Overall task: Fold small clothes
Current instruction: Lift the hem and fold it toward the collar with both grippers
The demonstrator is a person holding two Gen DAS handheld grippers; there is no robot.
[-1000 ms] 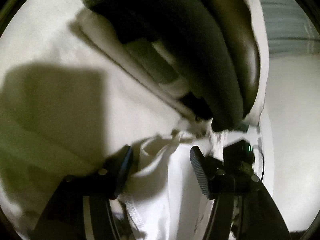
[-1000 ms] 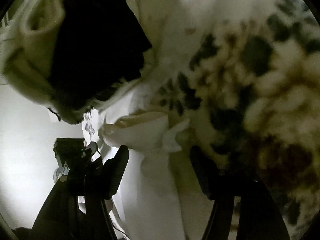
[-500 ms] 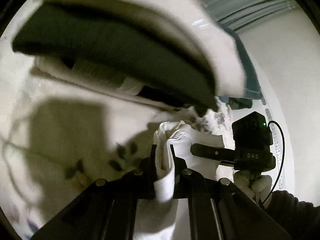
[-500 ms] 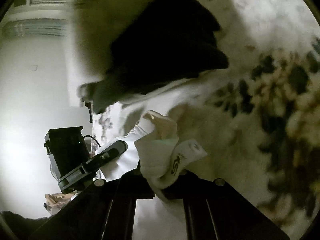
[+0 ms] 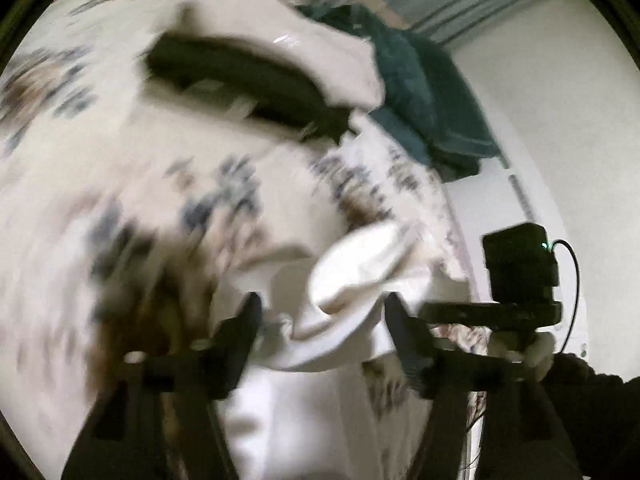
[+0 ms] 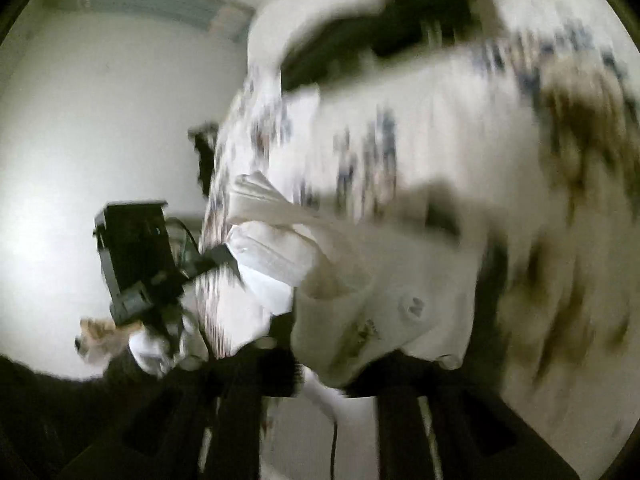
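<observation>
A small white garment (image 5: 352, 280) lies bunched on the floral bedspread (image 5: 120, 160). My left gripper (image 5: 322, 320) is open, its fingers on either side of the cloth's edge without pinching it. In the right wrist view the same white garment (image 6: 360, 312) with a small printed label sits between the fingers of my right gripper (image 6: 328, 372), which look spread apart; the view is blurred. The right gripper also shows in the left wrist view (image 5: 516, 304), and the left gripper shows in the right wrist view (image 6: 160, 276).
A stack of folded clothes, dark under white (image 5: 248, 68), lies further back on the bed. A teal towel (image 5: 424, 92) is piled by the wall. The bed's edge and a white wall (image 5: 560, 140) are to the right.
Both grippers were shut on the white garment half a second ago; both have now opened and let it go. Both cameras have swung, blurring the view.
</observation>
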